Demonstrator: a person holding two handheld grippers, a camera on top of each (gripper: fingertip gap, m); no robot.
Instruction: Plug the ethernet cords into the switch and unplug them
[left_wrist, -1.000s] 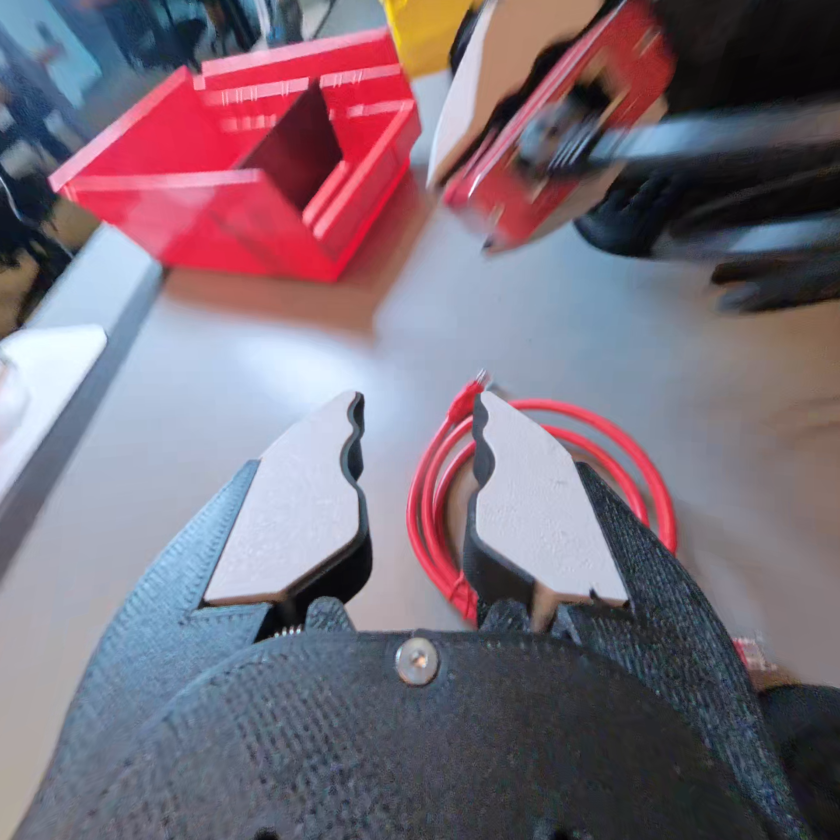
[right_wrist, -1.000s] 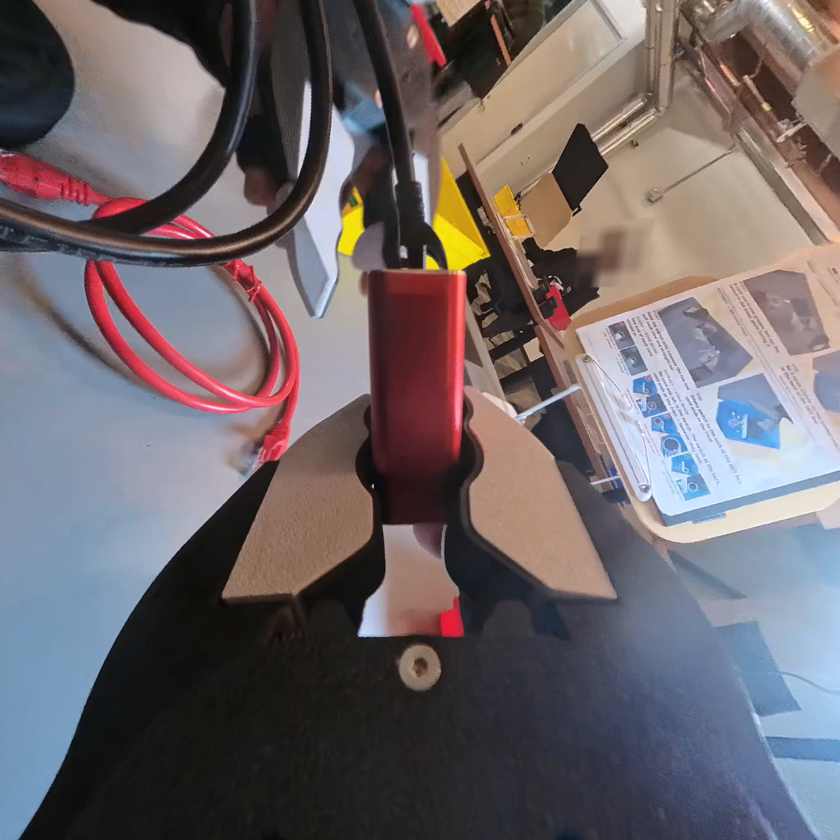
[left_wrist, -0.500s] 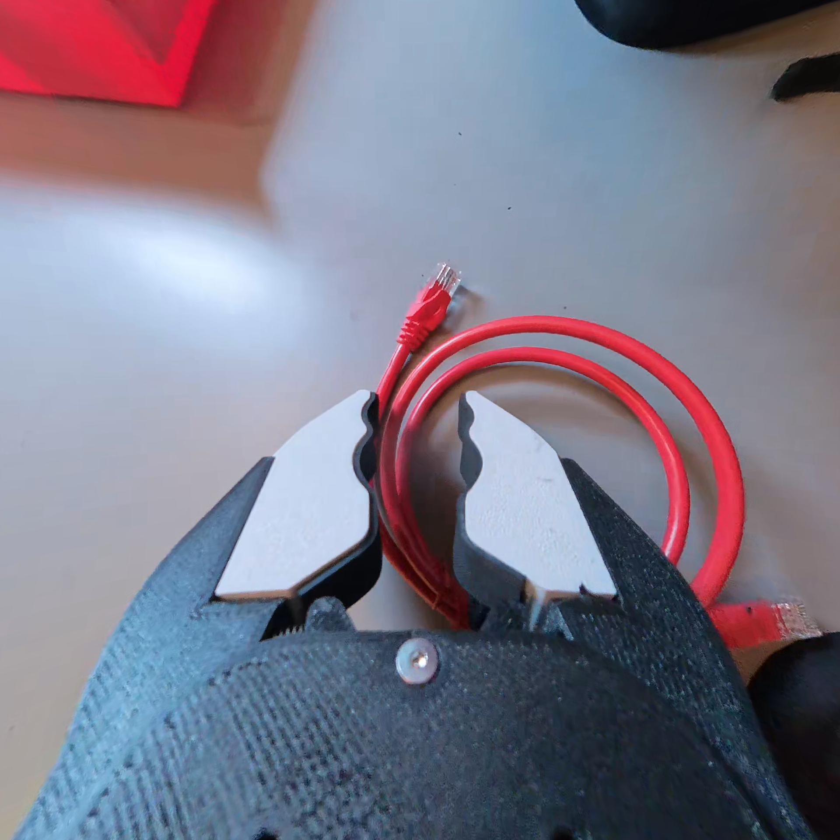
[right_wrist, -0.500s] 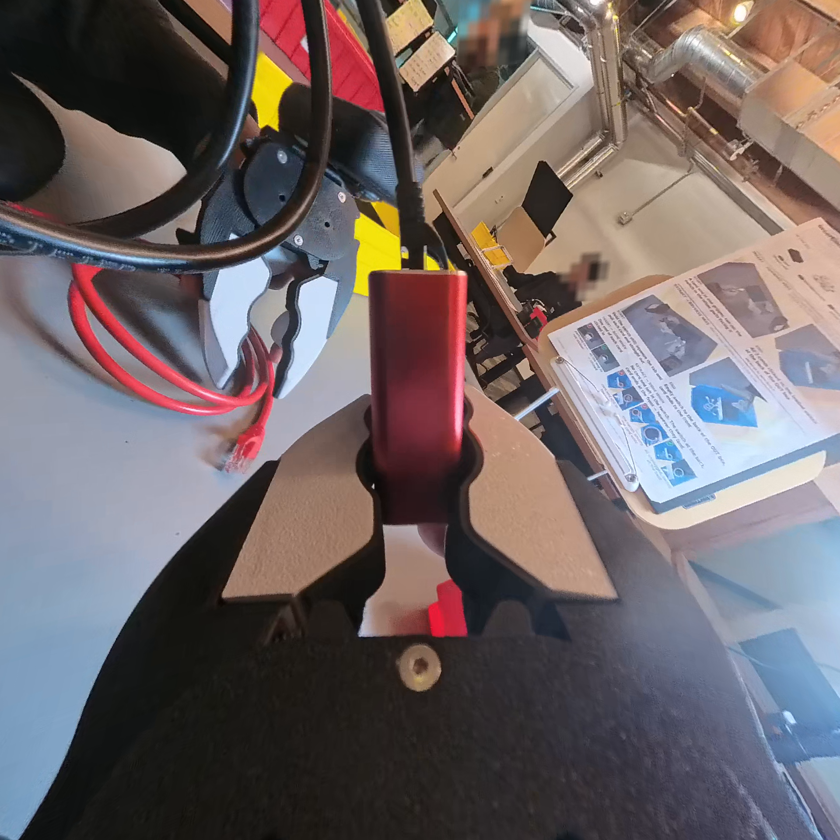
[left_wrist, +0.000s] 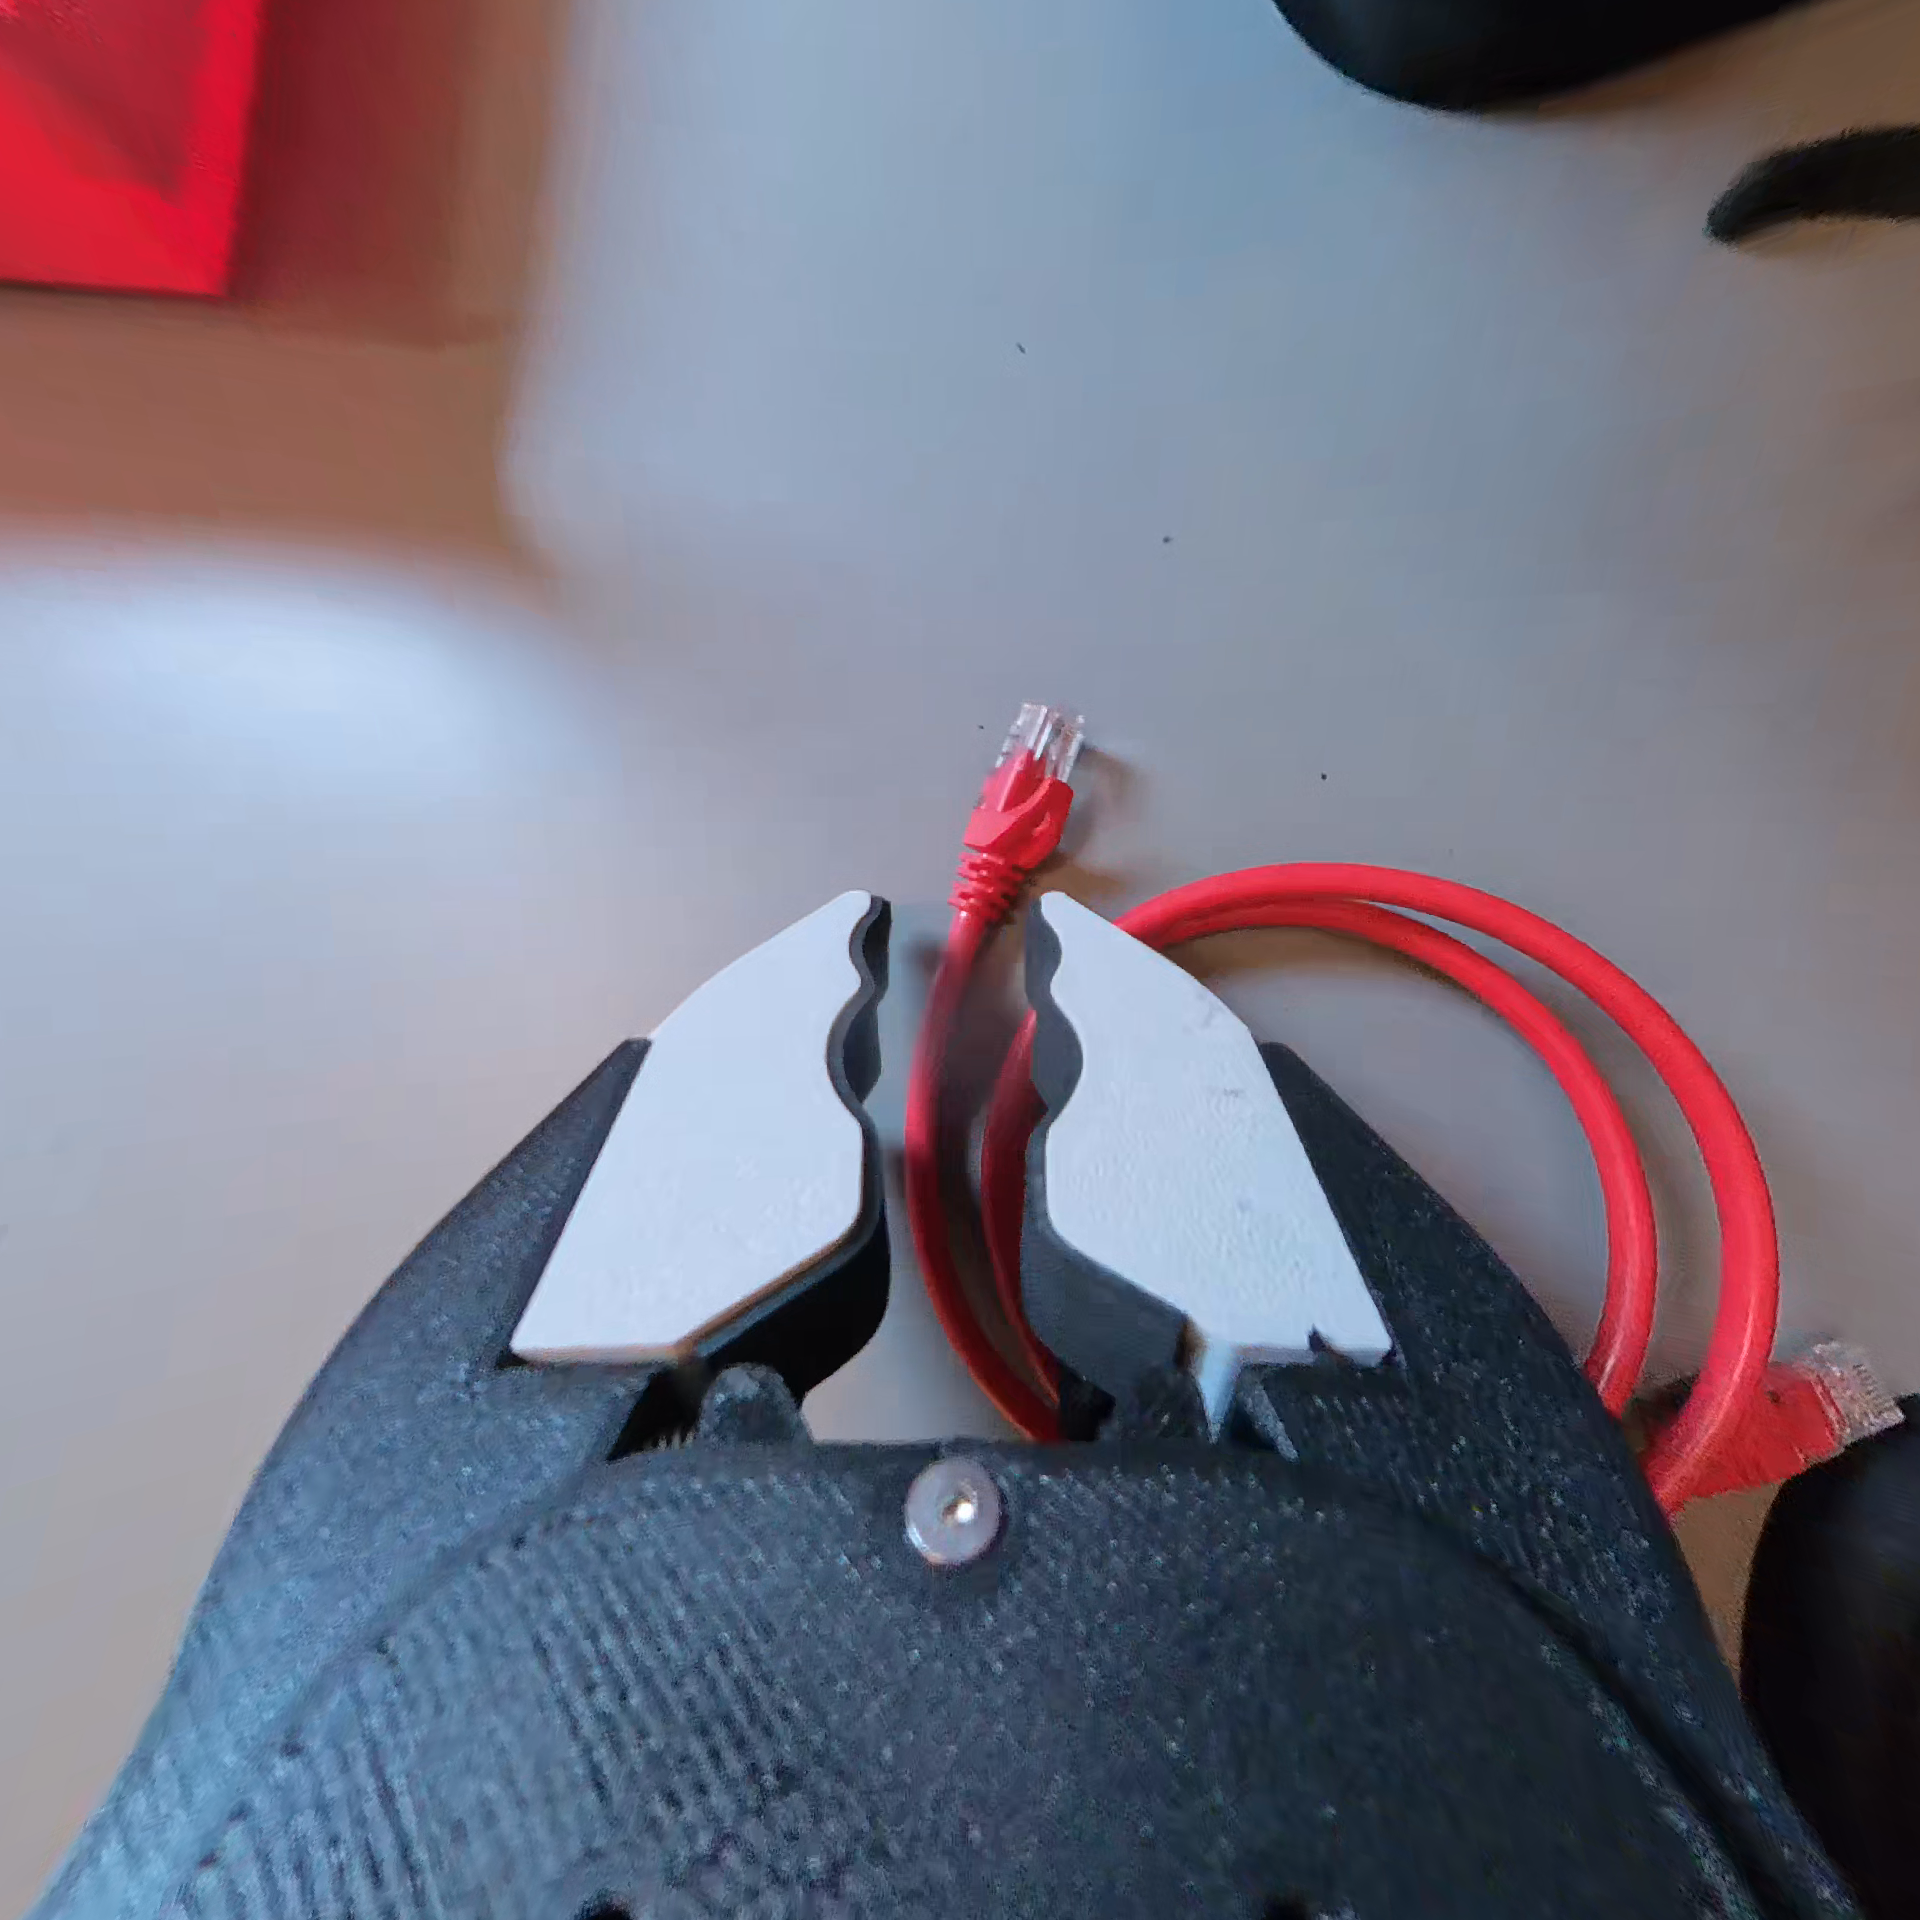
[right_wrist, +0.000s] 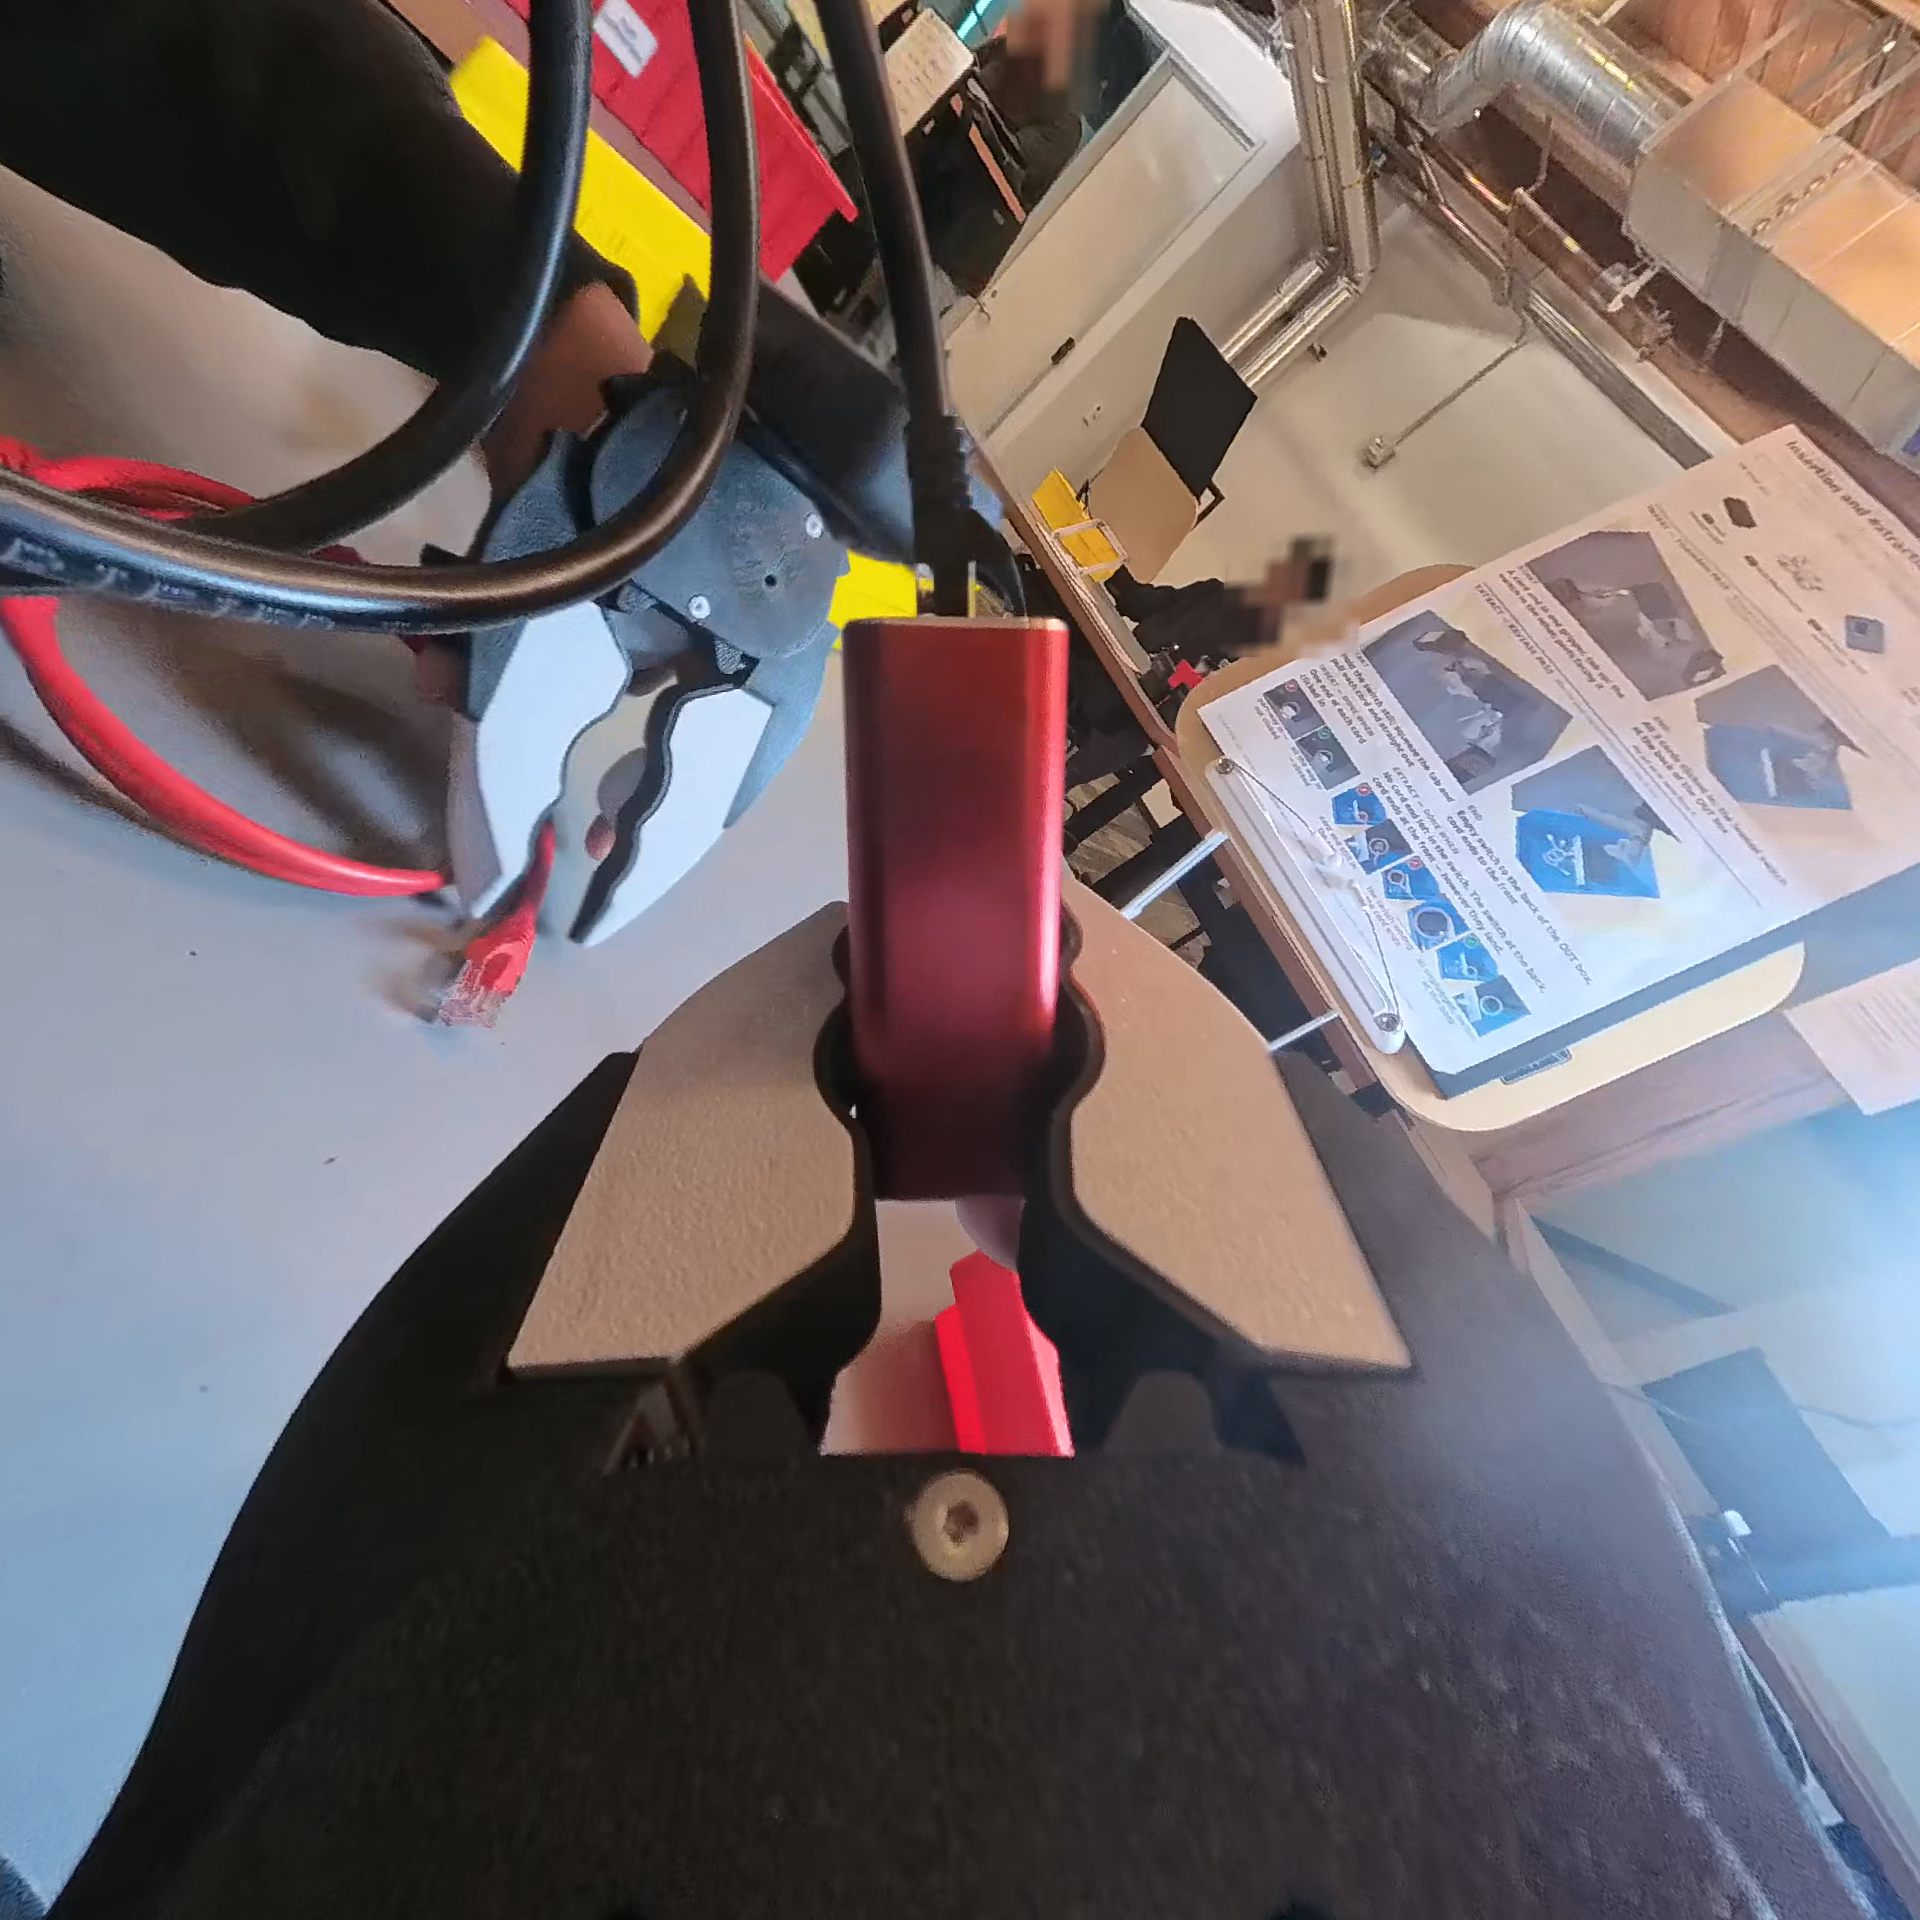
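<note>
A coiled red ethernet cord (left_wrist: 1621, 1049) lies on the grey table (left_wrist: 1351, 520). One clear-tipped plug (left_wrist: 1023, 800) points away from me, and a second plug (left_wrist: 1829, 1403) lies at the lower right. My left gripper (left_wrist: 961, 920) is open, low over the table. Its jaws straddle two strands of the cord just behind the far plug. My right gripper (right_wrist: 956, 925) is shut on a dark red switch (right_wrist: 951, 831) and holds it upright above the table. Black cords (right_wrist: 904, 260) are plugged into its far end. The left gripper (right_wrist: 613, 831) also shows in the right wrist view, above the plug (right_wrist: 488, 966).
A red bin (left_wrist: 104, 145) stands at the far left, and a black object (left_wrist: 1558, 42) lies at the top edge. Off the table's right side are a clipboard with an illustrated sheet (right_wrist: 1558, 779), a yellow bin (right_wrist: 582, 208) and chairs. My right fingertips sit around 15 cm from my left ones.
My left gripper has dropped to the table and slid forward along the cord until its tips reach the plug's boot. Its jaws have narrowed. My right gripper still holds the switch.
</note>
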